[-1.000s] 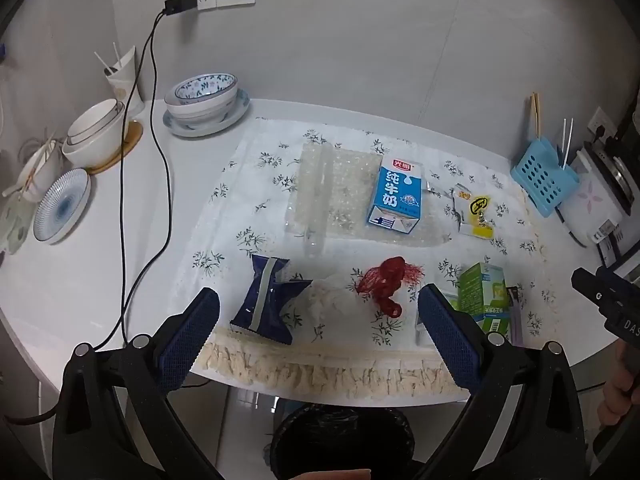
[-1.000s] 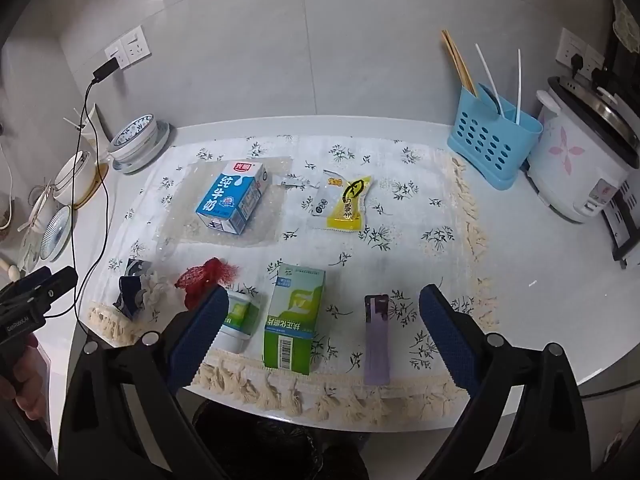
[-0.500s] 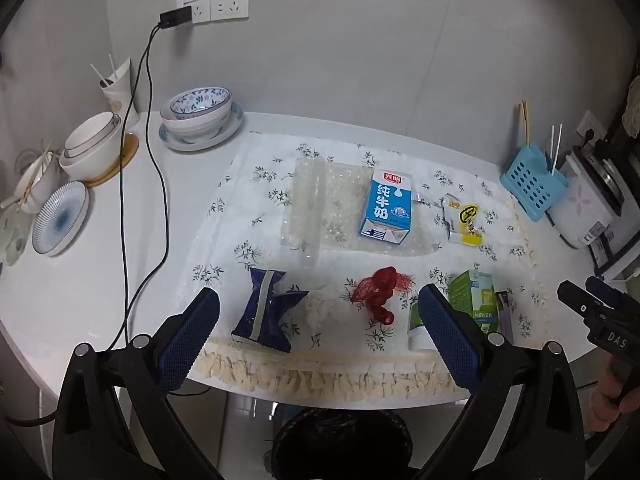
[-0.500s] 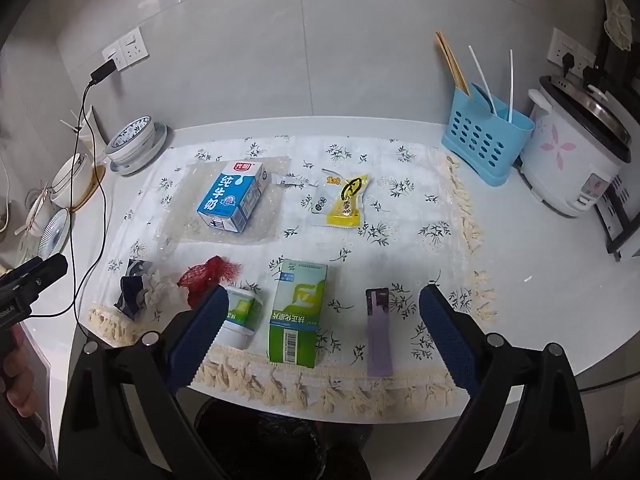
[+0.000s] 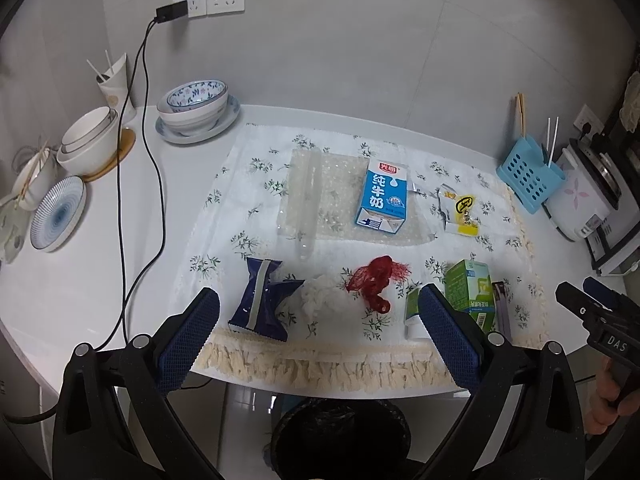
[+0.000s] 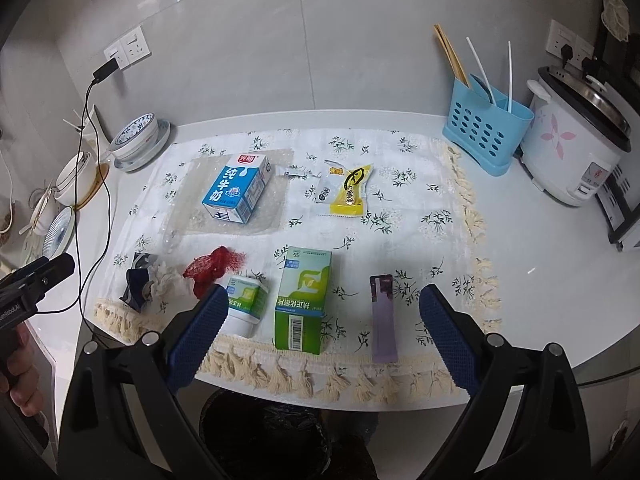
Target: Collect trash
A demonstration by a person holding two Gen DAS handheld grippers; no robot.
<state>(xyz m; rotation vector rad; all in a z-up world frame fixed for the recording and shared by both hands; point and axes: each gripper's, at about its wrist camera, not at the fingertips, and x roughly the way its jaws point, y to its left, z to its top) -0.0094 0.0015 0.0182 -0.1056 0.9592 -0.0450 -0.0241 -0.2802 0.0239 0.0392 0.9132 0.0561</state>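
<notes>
Trash lies on a floral cloth (image 5: 256,184): a blue milk carton (image 5: 382,196) on bubble wrap (image 5: 320,200), a yellow snack packet (image 6: 352,190), a dark blue wrapper (image 5: 262,300), a white tissue (image 5: 320,298), red netting (image 5: 376,280), a green box (image 6: 306,300), a small white-green bottle (image 6: 246,304) and a purple sachet (image 6: 382,318). A black-lined bin (image 5: 340,436) stands below the table edge. My left gripper (image 5: 318,336) is open and empty, held above the front edge. My right gripper (image 6: 322,330) is open and empty, above the green box.
Bowls and plates (image 5: 192,110) stand at the back left with a black cable (image 5: 156,184) running across the counter. A blue utensil holder (image 6: 486,136) and a rice cooker (image 6: 576,148) stand at the right.
Both grippers have drawn back and up from the table, so more of the counter shows. Both stay open. Nothing on the cloth has moved.
</notes>
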